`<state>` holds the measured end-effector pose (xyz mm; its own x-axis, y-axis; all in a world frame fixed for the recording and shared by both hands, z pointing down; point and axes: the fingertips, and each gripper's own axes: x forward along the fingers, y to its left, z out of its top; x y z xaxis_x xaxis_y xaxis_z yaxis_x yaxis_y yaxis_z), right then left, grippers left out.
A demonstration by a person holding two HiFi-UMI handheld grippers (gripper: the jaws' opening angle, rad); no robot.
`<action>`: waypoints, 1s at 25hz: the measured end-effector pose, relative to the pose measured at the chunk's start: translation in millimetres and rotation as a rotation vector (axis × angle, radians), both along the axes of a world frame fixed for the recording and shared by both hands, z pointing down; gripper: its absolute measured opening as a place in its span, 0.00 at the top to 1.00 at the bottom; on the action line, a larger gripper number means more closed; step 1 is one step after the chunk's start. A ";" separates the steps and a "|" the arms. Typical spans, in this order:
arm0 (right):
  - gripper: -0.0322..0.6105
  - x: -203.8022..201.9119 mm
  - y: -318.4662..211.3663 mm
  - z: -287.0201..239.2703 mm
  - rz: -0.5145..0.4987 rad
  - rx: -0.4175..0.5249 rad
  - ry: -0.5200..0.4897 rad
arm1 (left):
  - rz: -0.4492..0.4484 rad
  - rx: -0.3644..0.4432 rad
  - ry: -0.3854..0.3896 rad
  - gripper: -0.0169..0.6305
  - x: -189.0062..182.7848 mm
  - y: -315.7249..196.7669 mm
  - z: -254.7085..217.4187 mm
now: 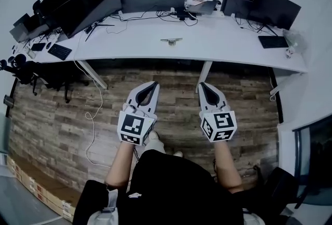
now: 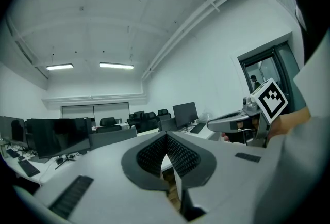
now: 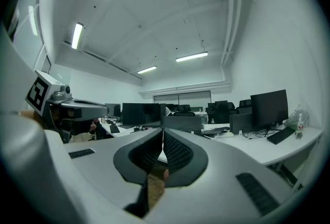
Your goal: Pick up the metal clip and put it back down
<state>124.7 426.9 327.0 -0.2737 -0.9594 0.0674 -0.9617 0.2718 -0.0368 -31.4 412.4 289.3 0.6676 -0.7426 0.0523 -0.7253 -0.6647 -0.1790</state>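
Your left gripper (image 1: 154, 84) has its jaws brought together, tips meeting with nothing between them; in the left gripper view the dark ribbed pads (image 2: 181, 155) flare into a hollow behind the touching tips, and that hollow is empty; your right gripper (image 1: 202, 85) is likewise fully closed on nothing, its two pale, smooth plastic fingers (image 3: 216, 166) tapering to a point where they meet; both grippers are held level, side by side but apart, over the wood-plank floor (image 1: 57, 115) and short of the desk edge; each carries a white cube (image 1: 136, 128) printed with black square markers at its rear.

The metal clip (image 1: 171, 40) lies on the white desk (image 1: 228, 45), well ahead of both grippers and roughly between their lines; it reads as a small, thin, silvery piece lying flat, and neither gripper touches it; its exact shape is too small to tell.

The desk top is smooth, matte and gently curved; dark flat monitors (image 1: 153, 0) stand along its far edge, with black cables trailing between them; a black keyboard (image 1: 59, 52) sits at the left end.
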 end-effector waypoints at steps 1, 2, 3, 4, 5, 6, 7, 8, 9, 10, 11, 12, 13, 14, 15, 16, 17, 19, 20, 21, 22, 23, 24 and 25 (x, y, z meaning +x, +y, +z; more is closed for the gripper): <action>0.91 1.0 -0.7 0.3 -0.002 0.000 0.001 | -0.006 -0.002 -0.001 0.96 0.5 -1.2 0.7; 0.91 2.1 -1.1 0.4 -0.006 0.000 -0.001 | -0.014 -0.005 -0.001 0.96 1.1 -2.6 1.1; 0.91 3.7 -1.6 0.2 -0.009 0.001 -0.003 | -0.020 -0.007 -0.001 0.96 2.3 -3.8 1.2; 0.91 5.7 -2.2 -0.1 -0.011 0.001 -0.004 | -0.023 -0.007 -0.003 0.96 4.3 -4.7 1.2; 0.91 8.1 -2.9 -0.2 -0.010 0.000 -0.006 | -0.023 -0.007 -0.006 0.96 6.8 -5.2 1.2; 0.91 10.5 -3.6 -0.2 -0.009 -0.001 -0.008 | -0.021 -0.007 -0.010 0.96 9.5 -5.6 1.5; 0.91 12.5 -4.3 -0.1 -0.007 -0.001 -0.010 | -0.018 -0.006 -0.013 0.96 11.9 -6.1 1.9; 0.91 14.2 -5.0 -0.1 -0.005 0.000 -0.012 | -0.016 -0.006 -0.015 0.96 13.7 -6.9 2.3; 0.91 15.3 -5.9 -0.4 -0.003 0.001 -0.013 | -0.014 -0.007 -0.015 0.96 15.1 -8.2 2.5; 0.91 16.2 -6.9 -0.7 -0.003 0.002 -0.014 | -0.013 -0.007 -0.015 0.96 16.3 -9.8 2.6; 0.91 16.9 -8.1 -0.8 -0.002 0.003 -0.015 | -0.012 -0.006 -0.016 0.96 17.6 -11.6 2.8; 0.91 17.6 -9.5 -0.7 -0.002 0.003 -0.016 | -0.010 -0.006 -0.018 0.96 19.1 -13.5 3.1; 0.91 18.6 -11.3 -0.3 -0.002 0.002 -0.016 | -0.007 -0.005 -0.019 0.96 20.9 -15.6 3.5; 0.91 19.5 -13.6 0.3 -0.002 0.002 -0.015 | -0.005 -0.005 -0.019 0.96 22.8 -18.1 3.9; 0.91 20.4 -16.5 1.1 -0.002 0.001 -0.014 | -0.003 -0.005 -0.018 0.96 24.4 -21.1 4.6; 0.91 20.7 -19.9 2.4 -0.003 -0.001 -0.013 | -0.002 -0.006 -0.018 0.96 25.3 -24.6 5.7; 0.91 20.5 -23.9 4.1 -0.003 -0.003 -0.011 | -0.003 -0.006 -0.018 0.96 25.5 -28.6 7.3; 0.91 18.9 -32.6 7.8 -0.007 -0.008 -0.005 | -0.005 -0.010 -0.016 0.96 24.4 -38.0 11.1; 0.91 18.1 -37.5 9.3 -0.008 -0.011 -0.001 | -0.007 -0.012 -0.014 0.96 23.6 -43.4 12.9; 0.91 17.3 -43.1 10.7 -0.010 -0.014 0.003 | -0.008 -0.015 -0.012 0.96 22.7 -49.4 14.6; 0.91 16.7 -49.6 12.2 -0.011 -0.018 0.007 | -0.010 -0.018 -0.009 0.96 21.8 -56.4 16.2; 0.91 16.1 -57.3 13.8 -0.011 -0.021 0.009 | -0.012 -0.021 -0.007 0.96 20.9 -64.4 18.0; 0.91 15.6 -66.1 15.8 -0.012 -0.025 0.011 | -0.013 -0.024 -0.005 0.96 20.2 -73.5 20.1; 0.91 15.1 -75.8 17.9 -0.013 -0.029 0.013 | -0.014 -0.029 -0.002 0.96 19.7 -83.4 22.6</action>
<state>139.8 351.0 344.9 -0.2849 -0.9535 0.0986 -0.9586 0.2831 -0.0323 -11.7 329.0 311.9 0.6570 -0.7501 0.0754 -0.7343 -0.6594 -0.1614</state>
